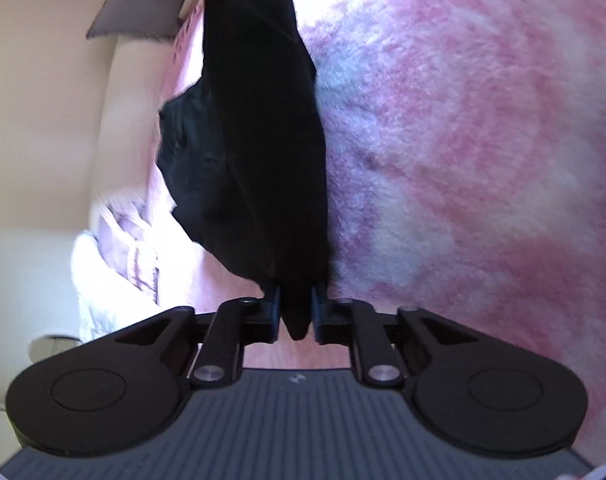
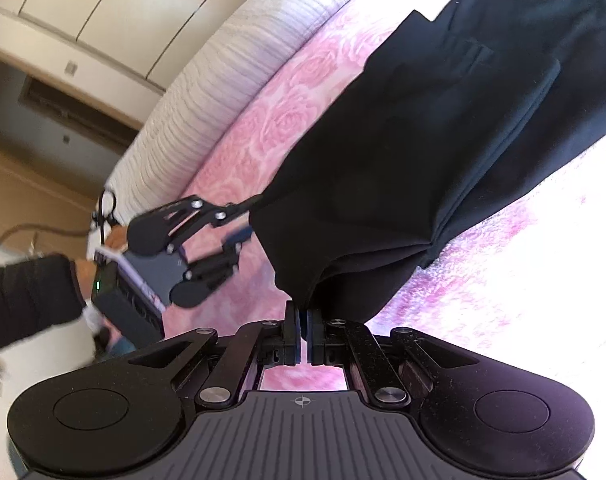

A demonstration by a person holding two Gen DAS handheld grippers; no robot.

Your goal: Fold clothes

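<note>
Black garment [image 1: 259,152] is clamped in both my tongs and hangs stretched between them over the pink rose-print blanket [image 1: 483,128]. My left gripper [image 1: 296,312] has its two blue-padded fingers pinched on a bunched corner of the cloth, with a small tip of fabric poking back through toward the camera. My right gripper [image 2: 303,332] is nearly closed, pads almost touching, with a thin edge of the garment caught at the fingertips; the rest fans out up and right in layered folds. From the right wrist view, the left gripper sits just left of the cloth, its fingers at the fabric edge, held by my hand [image 2: 103,240] in a dark sleeve [image 2: 27,296]. A white quilted cover [image 2: 191,92] runs along the far side of the blanket. Left wrist view shows a grey-brown pillow [image 1: 139,10] and crumpled pale bedding [image 1: 119,252] off to the side, both blurred
</note>
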